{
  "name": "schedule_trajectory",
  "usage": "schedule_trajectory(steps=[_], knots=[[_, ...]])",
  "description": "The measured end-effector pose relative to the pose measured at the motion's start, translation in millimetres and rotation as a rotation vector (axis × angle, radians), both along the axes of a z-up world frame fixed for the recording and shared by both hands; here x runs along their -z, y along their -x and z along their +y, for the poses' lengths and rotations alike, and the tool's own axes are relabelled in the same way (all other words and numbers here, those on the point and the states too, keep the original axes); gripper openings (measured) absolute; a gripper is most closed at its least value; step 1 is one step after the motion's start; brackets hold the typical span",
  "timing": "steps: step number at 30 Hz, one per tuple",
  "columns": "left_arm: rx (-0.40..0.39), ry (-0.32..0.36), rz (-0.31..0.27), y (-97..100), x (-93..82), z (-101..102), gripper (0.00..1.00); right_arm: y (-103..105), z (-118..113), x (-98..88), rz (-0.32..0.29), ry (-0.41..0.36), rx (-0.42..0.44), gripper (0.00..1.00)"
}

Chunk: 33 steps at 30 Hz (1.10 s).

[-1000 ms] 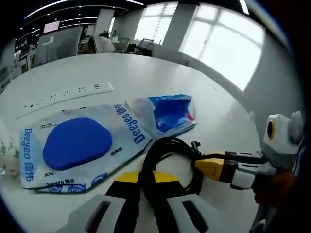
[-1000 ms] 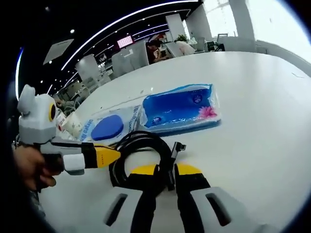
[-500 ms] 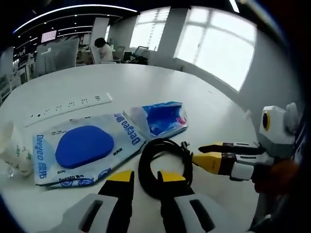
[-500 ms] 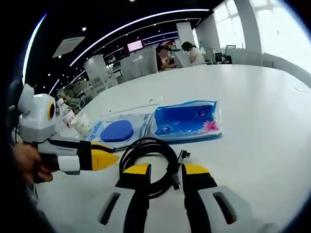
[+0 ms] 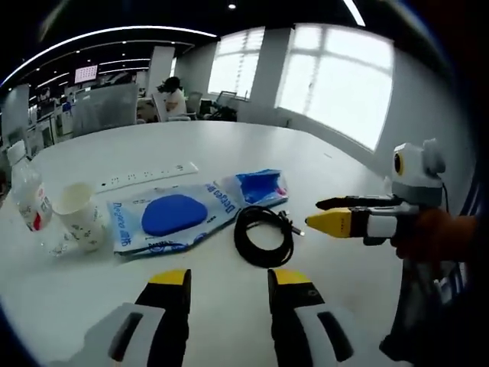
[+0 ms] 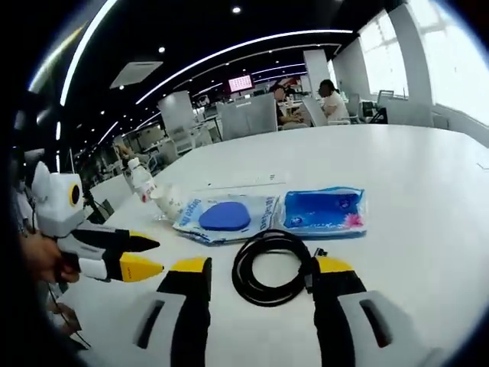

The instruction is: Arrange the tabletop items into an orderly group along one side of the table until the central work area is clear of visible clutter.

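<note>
A coiled black cable (image 5: 263, 235) lies loose on the white table (image 5: 229, 145). Behind it, side by side, are a white wet-wipes pack with a blue lid (image 5: 168, 218) and a blue tissue pack (image 5: 260, 187). My left gripper (image 5: 229, 287) is open and held back from the cable, with nothing between its jaws. My right gripper (image 5: 312, 214) comes in from the right, its tips just short of the cable's plug. In the right gripper view, the right gripper (image 6: 262, 275) stands wide open with the cable (image 6: 271, 267) just ahead of it. My left gripper (image 6: 157, 257) shows at the left.
A paper cup (image 5: 76, 214) and a plastic bottle (image 5: 27, 199) stand to the left of the wipes. A white power strip (image 5: 145, 174) lies further back. Bare table stretches beyond (image 6: 397, 160). A person's hand holds each gripper. Desks and seated people are far behind.
Both grippers have opened wide and drawn back from the cable, which they were closed around a second ago. The cable now lies free on the table.
</note>
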<state>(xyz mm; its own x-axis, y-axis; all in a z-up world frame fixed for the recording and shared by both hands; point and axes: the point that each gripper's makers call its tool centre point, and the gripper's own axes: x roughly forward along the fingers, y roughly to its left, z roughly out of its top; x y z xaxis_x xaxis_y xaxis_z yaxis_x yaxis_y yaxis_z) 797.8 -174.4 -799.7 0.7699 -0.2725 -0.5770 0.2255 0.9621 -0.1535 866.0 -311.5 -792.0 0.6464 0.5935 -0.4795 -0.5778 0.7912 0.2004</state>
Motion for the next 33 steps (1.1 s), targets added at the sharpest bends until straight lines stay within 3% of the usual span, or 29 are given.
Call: schedule_trajectory(steps=[6, 12, 22, 33], knots=[[-0.033, -0.034, -0.025, 29.2, -17.5, 34, 0.52, 22, 3, -11.4, -0.016, 0.016, -0.092, 0.67], [-0.054, -0.033, -0.052, 62.0, -39.1, 63, 0.6, 33, -5, -36.3, -0.039, 0.006, -0.129, 0.8], [-0.09, -0.014, -0.03, 103.3, -48.8, 102, 0.73, 56, -6, -49.4, -0.045, 0.033, -0.184, 0.97], [-0.106, 0.02, -0.028, 109.6, -55.1, 106, 0.91, 78, -14, -59.0, -0.011, 0.04, -0.206, 1.0]])
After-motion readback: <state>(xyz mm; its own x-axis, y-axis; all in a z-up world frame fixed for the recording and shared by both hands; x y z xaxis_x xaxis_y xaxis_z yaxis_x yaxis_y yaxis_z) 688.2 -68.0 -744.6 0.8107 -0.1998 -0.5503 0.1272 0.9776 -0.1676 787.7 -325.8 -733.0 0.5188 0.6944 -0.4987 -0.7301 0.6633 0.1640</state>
